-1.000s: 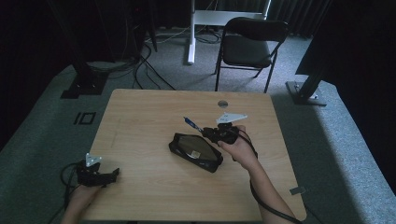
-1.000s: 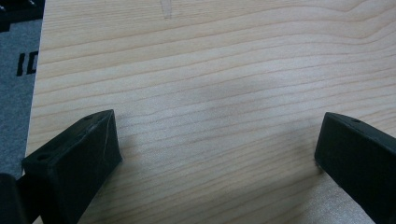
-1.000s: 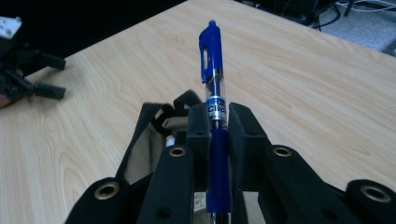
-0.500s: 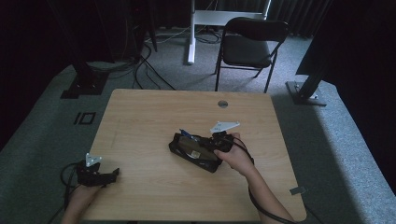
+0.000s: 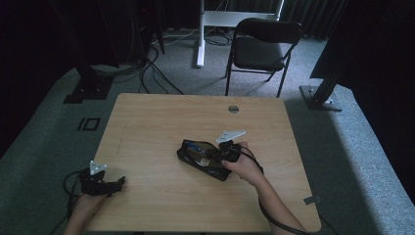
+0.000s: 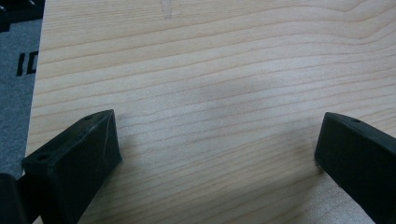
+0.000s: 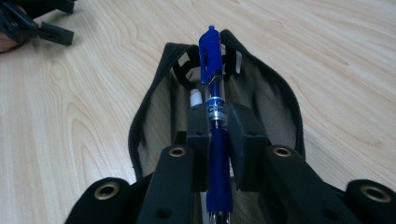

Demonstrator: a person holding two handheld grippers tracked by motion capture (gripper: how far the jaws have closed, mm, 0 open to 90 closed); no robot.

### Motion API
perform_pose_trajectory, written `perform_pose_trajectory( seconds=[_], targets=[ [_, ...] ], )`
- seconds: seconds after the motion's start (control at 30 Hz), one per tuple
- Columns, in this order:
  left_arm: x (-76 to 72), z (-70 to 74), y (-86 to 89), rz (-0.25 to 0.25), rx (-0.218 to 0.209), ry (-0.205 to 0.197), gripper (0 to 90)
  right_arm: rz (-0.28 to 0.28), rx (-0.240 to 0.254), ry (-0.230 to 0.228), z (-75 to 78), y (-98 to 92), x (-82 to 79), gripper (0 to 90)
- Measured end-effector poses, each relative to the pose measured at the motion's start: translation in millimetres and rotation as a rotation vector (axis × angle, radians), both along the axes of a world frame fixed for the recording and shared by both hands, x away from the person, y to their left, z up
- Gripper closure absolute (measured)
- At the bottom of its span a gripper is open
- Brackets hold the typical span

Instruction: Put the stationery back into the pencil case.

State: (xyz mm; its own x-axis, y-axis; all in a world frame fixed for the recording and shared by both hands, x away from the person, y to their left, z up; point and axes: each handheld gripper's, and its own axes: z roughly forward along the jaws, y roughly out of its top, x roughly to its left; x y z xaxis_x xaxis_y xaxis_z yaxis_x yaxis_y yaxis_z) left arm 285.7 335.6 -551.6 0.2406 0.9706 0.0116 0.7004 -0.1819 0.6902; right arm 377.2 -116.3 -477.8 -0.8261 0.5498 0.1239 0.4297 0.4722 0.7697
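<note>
Lowered into the open pouch (image 7: 154, 116), right gripper (image 7: 219, 140) jaws clamp the pen (image 7: 215, 112); left gripper (image 6: 219, 154) jaws apart.

High view is being underexposed: surroundings are being lost in black, only the table (image 5: 161, 122) is being lit evenly from above. Gripper views are being rendered bright; soft shadows are being cast beneath the jaws, near edges are being blurred slightly.
</note>
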Motion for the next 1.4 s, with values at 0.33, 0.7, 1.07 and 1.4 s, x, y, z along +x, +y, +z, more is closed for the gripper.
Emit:
perform_pose_trajectory(
  seconds=[0.33, 0.7, 1.07, 1.4],
  targets=[
    [0.0, 0.0, 0.0, 0.000, 0.000, 0.000, 0.1, 0.010, -0.064, 0.014, -4.7, 6.2, 3.3, 79.3],
    [0.0, 0.0, 0.0, 0.000, 0.000, 0.000, 0.1, 0.000, -0.126, 0.034, -8.4, 15.0, 7.9, 79.3],
    [0.0, 0.0, 0.0, 0.000, 0.000, 0.000, 0.1, 0.009, -0.192, 0.055, -11.4, 25.2, 9.3, 79.2],
    [0.0, -0.1, -0.1, 0.000, -0.001, -0.001, 0.1, 0.000, -0.230, 0.088, -14.3, 28.7, 11.1, 78.3]
  ],
)
